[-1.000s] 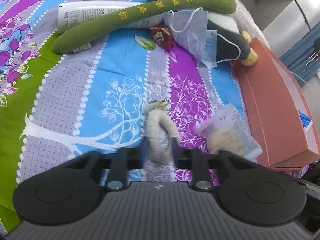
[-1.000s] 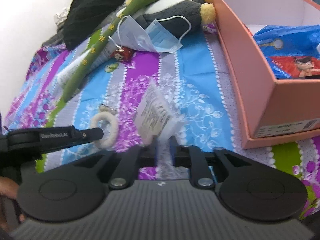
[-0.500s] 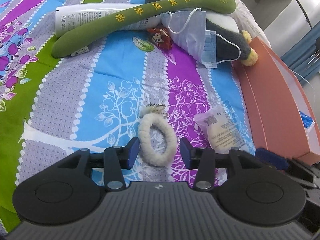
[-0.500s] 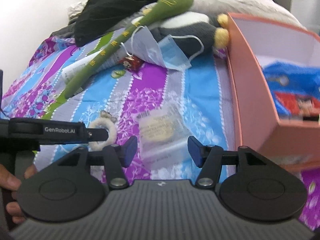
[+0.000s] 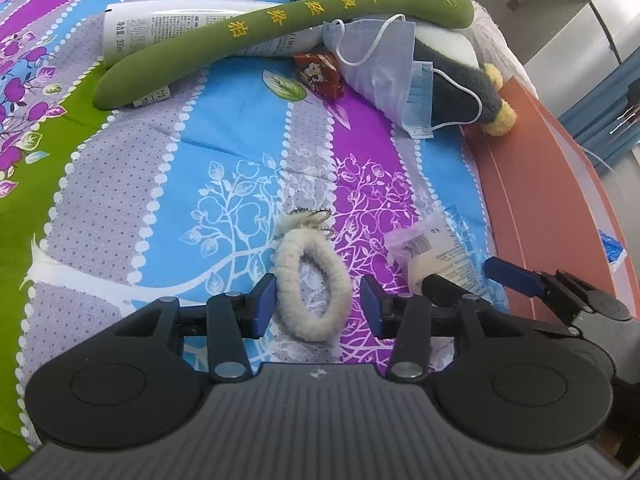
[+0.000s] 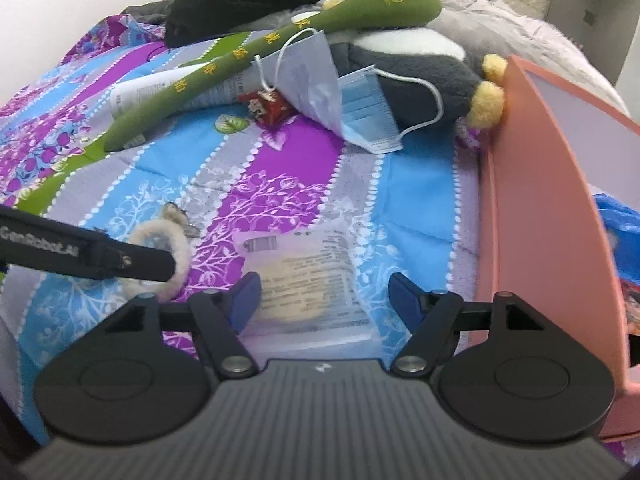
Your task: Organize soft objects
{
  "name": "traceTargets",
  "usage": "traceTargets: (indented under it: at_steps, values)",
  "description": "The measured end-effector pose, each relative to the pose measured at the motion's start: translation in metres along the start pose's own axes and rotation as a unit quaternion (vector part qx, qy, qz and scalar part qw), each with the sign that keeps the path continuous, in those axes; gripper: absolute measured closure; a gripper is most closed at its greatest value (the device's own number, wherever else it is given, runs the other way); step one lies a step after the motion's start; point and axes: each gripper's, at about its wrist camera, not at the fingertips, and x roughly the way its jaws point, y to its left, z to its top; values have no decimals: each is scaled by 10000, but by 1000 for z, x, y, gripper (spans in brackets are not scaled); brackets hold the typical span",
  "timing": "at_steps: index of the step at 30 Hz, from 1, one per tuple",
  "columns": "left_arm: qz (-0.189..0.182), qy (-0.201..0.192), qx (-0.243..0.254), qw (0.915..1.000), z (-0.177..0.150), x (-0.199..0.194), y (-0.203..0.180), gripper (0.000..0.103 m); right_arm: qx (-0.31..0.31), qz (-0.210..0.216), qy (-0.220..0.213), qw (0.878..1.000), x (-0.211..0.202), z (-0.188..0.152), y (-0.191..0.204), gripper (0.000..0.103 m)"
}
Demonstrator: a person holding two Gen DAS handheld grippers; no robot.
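A second ago both things stood pinched upright in the jaws; now the fuzzy cream ring and the clear packet lie flat on the bedspread, side by side near you, the ring on the left and the packet on the right.

Your left gripper has just let the ring go. Its jaws stand apart with the ring lying between them, the left pad just beside the ring's edge, the right pad clear of it.

Your right gripper has just been opening, and its jaws are wide apart over the packet. The packet lies loose between them, with neither pad pressing on it.

The pink box sits at the right edge of the bed, close beside the packet and already holding a blue bag.

If these two go into the box, I judge the grip matters most. Take the ring across its thick side, not by the little metal clasp at its far end, so it does not swing. The packet is slick and thin, so close on its filled middle rather than a corner.

Further off, the green plush stick, the face mask and the grey plush toy lie in a heap. Keep both grippers clear of each other, as they work close together.
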Motion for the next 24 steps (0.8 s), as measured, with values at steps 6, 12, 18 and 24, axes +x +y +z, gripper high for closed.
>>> traceTargets:
  at_steps: [6, 12, 18, 24]
  values:
    - [198, -98, 309, 9993, -1, 7, -6, 52, -258, 198, 108, 9994, 9, -4, 12, 30]
    - [244, -93, 522, 9983, 0, 13, -12, 52, -289, 80, 51, 9995, 10, -10, 13, 45]
    - [233, -97, 583, 9980, -1, 17, -17, 60, -83, -4, 9, 10000, 3, -12, 4, 53]
    - [257, -94, 641, 9976, -4, 21, -22, 88, 36, -23, 6, 10000, -5, -16, 0, 53]
